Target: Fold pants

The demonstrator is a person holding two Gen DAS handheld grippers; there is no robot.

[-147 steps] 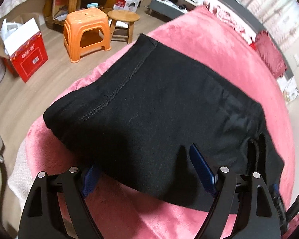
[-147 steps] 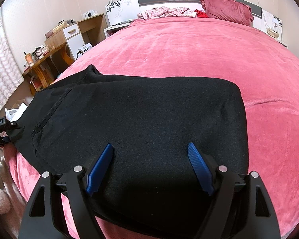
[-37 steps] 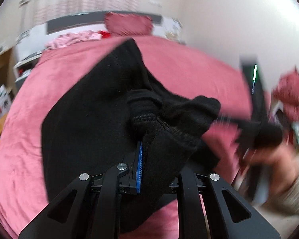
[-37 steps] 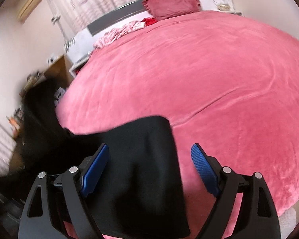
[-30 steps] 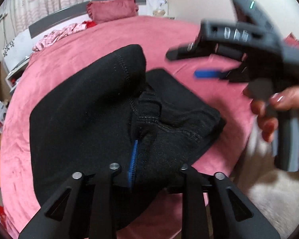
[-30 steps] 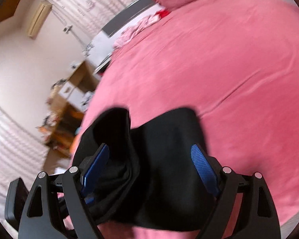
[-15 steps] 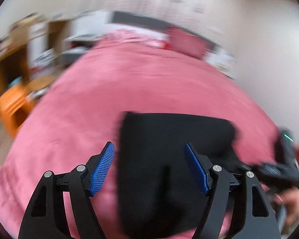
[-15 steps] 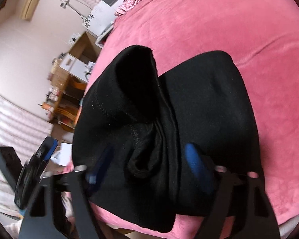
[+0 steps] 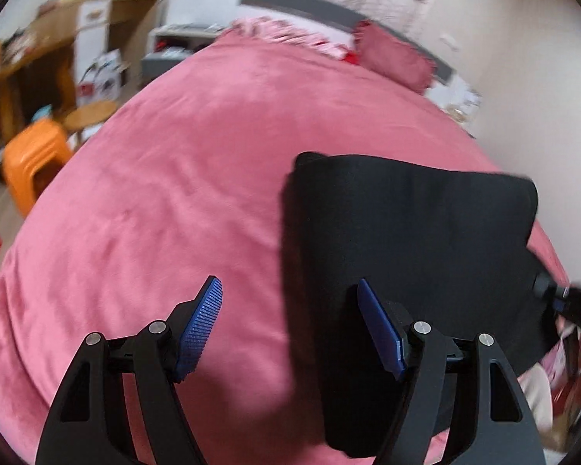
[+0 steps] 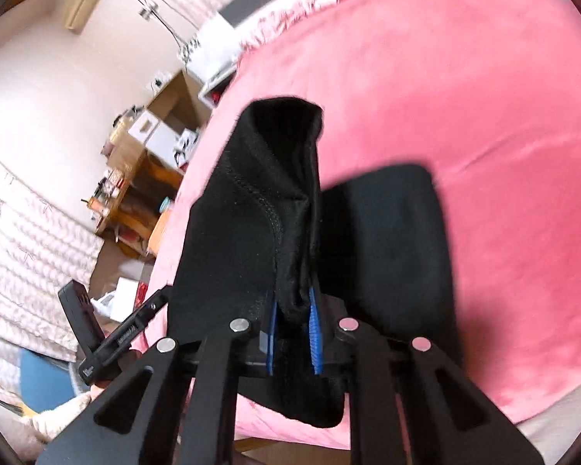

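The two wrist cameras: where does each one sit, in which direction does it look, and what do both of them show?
Left wrist: sits on the left gripper, jaws open, looking across the pink bed toward the headboard; the black pants lie right of its fingers.
Right wrist: sits on the right gripper, shut on a raised fold of the pants, facing the bed's left side and wooden desk; the left gripper shows at lower left.
Shared: the pants, the bed, the desk.

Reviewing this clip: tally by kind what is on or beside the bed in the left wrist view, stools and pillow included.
Black pants: 1
Red pillow: 1
Orange plastic stool: 1
Round wooden stool: 1
Pink bed: 1
Total: 5
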